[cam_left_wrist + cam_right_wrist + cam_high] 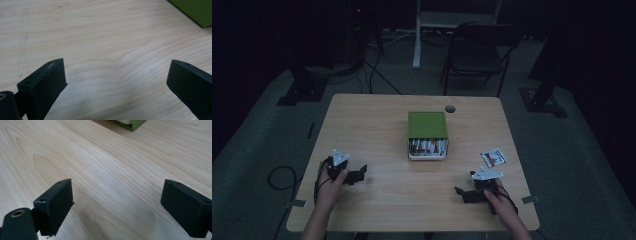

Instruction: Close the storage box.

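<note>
Dim surroundings are recorded around a pale wooden desk (377,200); a dark folding chair (479,52) is seen on the floor behind it.

Green box (427,134): placed at the desk's centre, slightly toward the far side, well apart from both grippers. Flat green lid on top, sides green, base white. The side facing the person is open, and a row of upright cylindrical items, apparently batteries (427,146), is seen packed inside; white, red and green markings are made out, but the count cannot be read. One green corner of the box is caught at the upper right edge of the left gripper view (197,11), and another at the top edge of the right gripper view (132,123).

Small printed card (494,157): lying flat on the desk to the right of the box, near the right gripper, not touching it.

Left gripper (360,174): held in the person's left hand (331,182) low over the desk's near left part. In the left gripper view its 2 black fingers (45,85) are spread wide, with bare wood between them.

Right gripper (460,192): held in the right hand (501,197) over the near right part. Its fingers (56,202) are likewise spread wide over bare wood, nothing gripped.
</note>
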`<state>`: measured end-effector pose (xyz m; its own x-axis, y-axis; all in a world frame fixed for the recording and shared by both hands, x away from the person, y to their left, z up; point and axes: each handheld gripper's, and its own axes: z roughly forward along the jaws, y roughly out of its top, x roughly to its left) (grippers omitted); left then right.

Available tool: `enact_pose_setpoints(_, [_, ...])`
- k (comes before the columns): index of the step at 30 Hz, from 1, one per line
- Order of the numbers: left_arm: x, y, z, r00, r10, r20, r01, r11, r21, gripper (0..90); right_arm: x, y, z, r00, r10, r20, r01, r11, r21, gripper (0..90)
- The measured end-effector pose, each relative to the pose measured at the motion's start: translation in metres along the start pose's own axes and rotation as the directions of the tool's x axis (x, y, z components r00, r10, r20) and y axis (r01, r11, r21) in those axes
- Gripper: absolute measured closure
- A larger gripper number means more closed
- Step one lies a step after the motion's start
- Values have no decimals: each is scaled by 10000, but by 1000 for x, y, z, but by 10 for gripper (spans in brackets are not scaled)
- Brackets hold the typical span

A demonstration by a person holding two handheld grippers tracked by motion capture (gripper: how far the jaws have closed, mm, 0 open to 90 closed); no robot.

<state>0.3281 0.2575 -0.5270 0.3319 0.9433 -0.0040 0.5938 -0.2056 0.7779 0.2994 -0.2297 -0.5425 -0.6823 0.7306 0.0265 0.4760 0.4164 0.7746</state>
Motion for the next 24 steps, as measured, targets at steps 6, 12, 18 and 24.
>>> enact_pose_setpoints(6, [8,-9,-5,9996,-182,-229,185,9998,126,30,-2,-7,-9,9996,240,150,-241,9997,70,106])
enact_pose_setpoints(12, [15,-17,-13,9972,-553,-502,558,9984,99,29,-6,-17,-18,9970,527,562,-544,9981,288,106])
enact_pose_setpoints(18, [23,-26,-22,9934,-755,-863,768,9970,124,29,-9,-27,-22,9931,778,875,-834,9945,629,106])
enact_pose_setpoints(24, [33,-33,-29,9854,-1240,-1164,1266,9918,153,30,-10,-29,-23,9905,707,1178,-797,9941,732,108])
